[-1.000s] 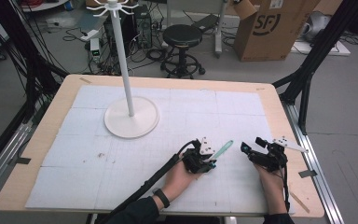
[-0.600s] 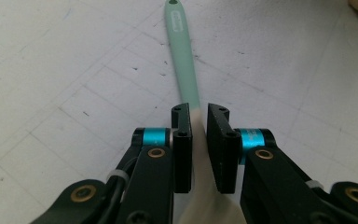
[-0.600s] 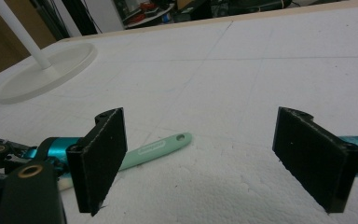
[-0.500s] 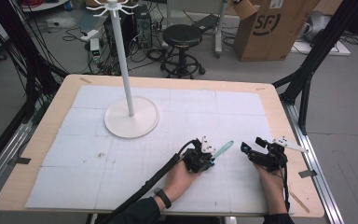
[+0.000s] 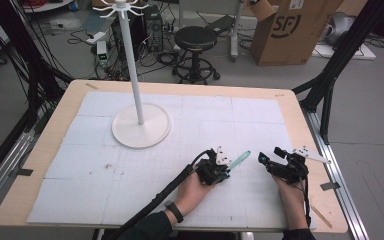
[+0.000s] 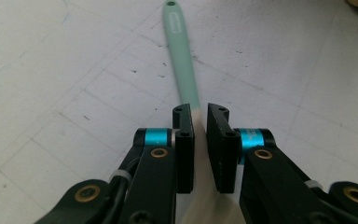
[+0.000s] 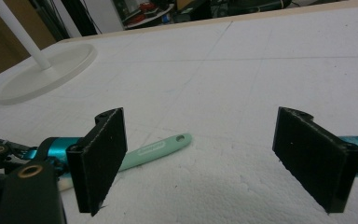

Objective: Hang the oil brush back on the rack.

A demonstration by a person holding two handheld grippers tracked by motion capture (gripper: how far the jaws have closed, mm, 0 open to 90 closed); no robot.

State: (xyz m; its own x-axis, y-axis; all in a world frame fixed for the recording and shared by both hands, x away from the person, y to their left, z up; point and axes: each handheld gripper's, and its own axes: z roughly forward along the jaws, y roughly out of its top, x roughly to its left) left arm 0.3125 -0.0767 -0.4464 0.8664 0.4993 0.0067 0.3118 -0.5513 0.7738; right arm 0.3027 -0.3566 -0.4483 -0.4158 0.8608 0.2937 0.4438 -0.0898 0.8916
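Two grippers rested near the table's point(image 5: 300, 107) front edge: the left gripper point(image 6: 200, 116) had just closed its jaws on the pale end of a mint-green spatula point(image 6: 179, 60), whose handle pointed ahead of it across the white mat point(image 5: 190, 125). The left gripper view revealed a hole in the handle tip, too small to make out from above. Just right of it, the right gripper point(image 7: 200, 158) stood with jaws wide and empty, the white stand point(image 5: 140, 127) well beyond both.
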